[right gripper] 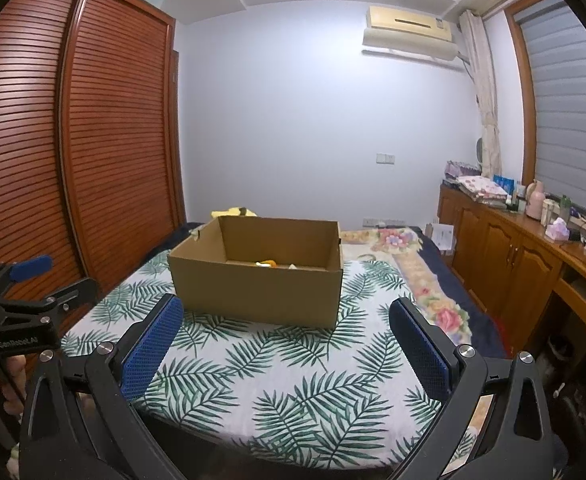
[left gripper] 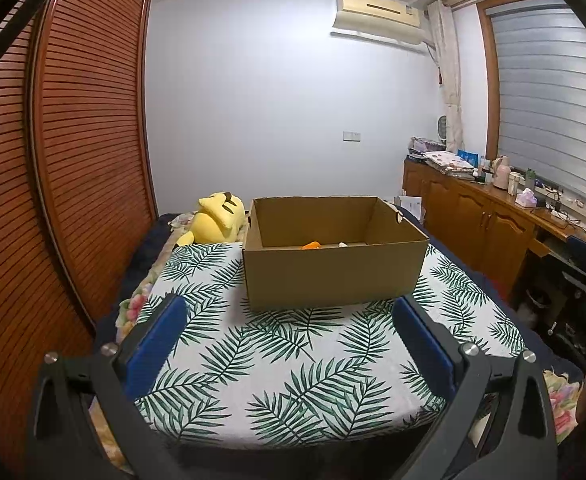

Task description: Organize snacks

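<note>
Claws both gape wide and hold nothing: left claw point(left gripper: 289, 320), right claw point(right gripper: 285, 322). At twelve o'clock an open brown cardboard box point(left gripper: 333, 264) sits on the leaf-print cloth point(left gripper: 293, 360), with an orange snack point(left gripper: 312, 245) inside. Only the right view shows the left claw's side, lettered "GenRobot.AI".

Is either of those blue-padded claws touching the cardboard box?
Apart. In the left wrist view, leaf-print cloth shows between the open left gripper and the cardboard box. The right wrist view shows the same gap before the right gripper.
</note>
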The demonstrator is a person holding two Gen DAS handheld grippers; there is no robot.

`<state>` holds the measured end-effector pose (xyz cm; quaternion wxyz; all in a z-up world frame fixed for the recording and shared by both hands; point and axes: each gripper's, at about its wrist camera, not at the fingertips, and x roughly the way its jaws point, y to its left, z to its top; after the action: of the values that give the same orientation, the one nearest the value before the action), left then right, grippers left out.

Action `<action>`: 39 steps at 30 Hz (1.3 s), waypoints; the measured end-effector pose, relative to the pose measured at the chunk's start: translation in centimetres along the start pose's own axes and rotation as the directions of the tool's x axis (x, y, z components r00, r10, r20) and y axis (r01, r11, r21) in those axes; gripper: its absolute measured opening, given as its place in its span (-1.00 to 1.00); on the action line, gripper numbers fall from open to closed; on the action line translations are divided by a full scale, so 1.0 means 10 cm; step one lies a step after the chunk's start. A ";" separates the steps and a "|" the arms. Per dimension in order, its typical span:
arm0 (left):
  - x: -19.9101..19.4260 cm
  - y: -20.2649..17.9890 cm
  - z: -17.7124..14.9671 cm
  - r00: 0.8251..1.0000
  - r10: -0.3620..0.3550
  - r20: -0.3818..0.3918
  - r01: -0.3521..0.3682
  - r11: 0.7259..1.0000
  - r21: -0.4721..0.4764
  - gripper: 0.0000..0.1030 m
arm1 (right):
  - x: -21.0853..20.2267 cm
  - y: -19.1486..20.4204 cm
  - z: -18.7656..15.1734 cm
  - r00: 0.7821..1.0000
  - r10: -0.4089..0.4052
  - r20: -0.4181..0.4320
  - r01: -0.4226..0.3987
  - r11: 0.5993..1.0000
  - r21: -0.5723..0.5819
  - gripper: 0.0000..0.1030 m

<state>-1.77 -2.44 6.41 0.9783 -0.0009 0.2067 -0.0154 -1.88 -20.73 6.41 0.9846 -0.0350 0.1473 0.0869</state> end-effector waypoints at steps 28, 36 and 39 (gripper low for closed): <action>-0.07 -0.03 0.00 1.000 -0.005 0.006 0.005 1.000 0.010 1.00 | -0.01 -0.02 -0.02 1.000 0.000 -0.002 0.000 1.000 0.003 1.00; -0.06 -0.02 0.00 1.000 -0.005 0.006 0.005 1.000 0.010 1.00 | -0.03 -0.01 -0.02 1.000 0.007 0.002 -0.007 1.000 0.006 1.00; -0.07 -0.03 0.00 1.000 -0.007 0.008 0.007 1.000 0.013 1.00 | -0.02 0.00 -0.02 1.000 0.007 0.003 -0.007 1.000 0.008 1.00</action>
<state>-2.42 -2.72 6.68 0.9790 0.0045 0.2026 -0.0199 -2.13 -20.80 6.29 0.9846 -0.0307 0.1465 0.0899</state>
